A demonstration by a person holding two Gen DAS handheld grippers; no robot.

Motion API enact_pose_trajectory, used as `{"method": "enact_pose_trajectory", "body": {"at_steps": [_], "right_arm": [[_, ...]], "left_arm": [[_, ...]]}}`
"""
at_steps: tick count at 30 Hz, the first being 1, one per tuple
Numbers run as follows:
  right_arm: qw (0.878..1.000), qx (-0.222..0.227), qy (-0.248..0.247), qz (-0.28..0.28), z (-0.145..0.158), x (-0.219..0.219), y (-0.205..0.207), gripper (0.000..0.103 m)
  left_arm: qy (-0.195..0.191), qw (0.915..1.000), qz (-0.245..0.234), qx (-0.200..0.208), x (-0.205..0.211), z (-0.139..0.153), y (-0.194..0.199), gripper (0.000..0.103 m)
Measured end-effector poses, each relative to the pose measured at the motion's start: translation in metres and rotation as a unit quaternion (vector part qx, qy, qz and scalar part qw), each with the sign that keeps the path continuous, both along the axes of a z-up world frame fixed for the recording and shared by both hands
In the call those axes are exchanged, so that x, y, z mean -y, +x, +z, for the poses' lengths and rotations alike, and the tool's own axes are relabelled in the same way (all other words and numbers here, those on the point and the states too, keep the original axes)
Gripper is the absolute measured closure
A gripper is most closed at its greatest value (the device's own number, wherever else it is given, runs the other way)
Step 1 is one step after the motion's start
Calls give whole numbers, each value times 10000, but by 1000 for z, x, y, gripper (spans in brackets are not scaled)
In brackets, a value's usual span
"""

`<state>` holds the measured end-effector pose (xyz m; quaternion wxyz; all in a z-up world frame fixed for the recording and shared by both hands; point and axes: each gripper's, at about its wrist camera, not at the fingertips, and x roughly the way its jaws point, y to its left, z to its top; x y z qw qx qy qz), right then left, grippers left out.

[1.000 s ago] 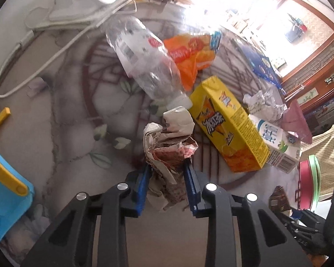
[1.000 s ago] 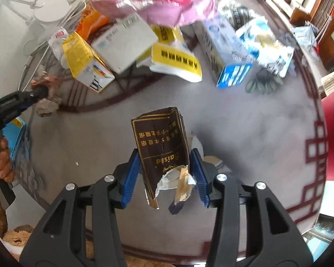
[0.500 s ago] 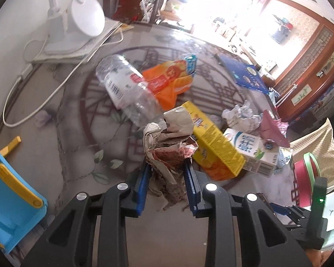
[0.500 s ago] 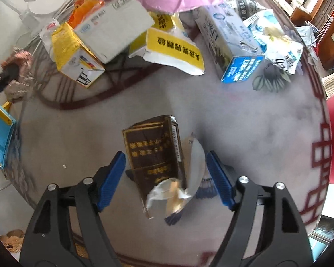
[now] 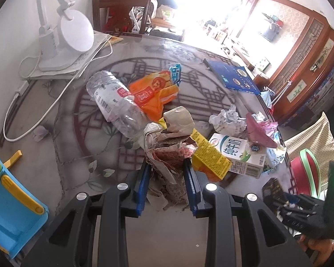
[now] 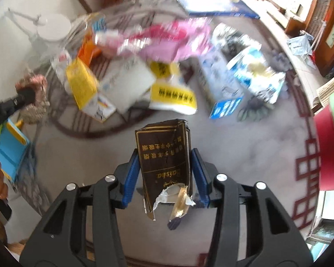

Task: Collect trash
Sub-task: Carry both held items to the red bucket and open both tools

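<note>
Your left gripper (image 5: 167, 184) clamps crumpled paper (image 5: 169, 146); your right gripper (image 6: 165, 173) is closing on a brown pack (image 6: 164, 158) above the littered patterned desk (image 6: 245, 142).

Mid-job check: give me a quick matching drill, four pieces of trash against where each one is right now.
Things:
1. crumpled paper wad
2. brown cigarette pack
3. clear plastic bottle
4. milk carton

Places:
A. lying on the table beside the yellow box
B. between the right gripper's closing jaws
C. clamped in the left gripper
D. lying against the orange snack bag

Pairs: 1-C, 2-B, 3-D, 4-A
</note>
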<state>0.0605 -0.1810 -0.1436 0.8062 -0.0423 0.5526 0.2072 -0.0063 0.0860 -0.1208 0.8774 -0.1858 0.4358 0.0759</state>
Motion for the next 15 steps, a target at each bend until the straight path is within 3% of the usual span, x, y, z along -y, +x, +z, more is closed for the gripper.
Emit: {"method": "enact_pose_trajectory", "body": {"at_steps": [5, 15], "right_arm": [[9992, 233, 239, -223, 24, 3, 7, 58], [9964, 361, 678, -372, 39, 15, 15, 58]], "left_arm": [[53, 9999, -123, 59, 10, 6, 4, 76], [247, 9993, -265, 35, 25, 12, 7, 76]]}}
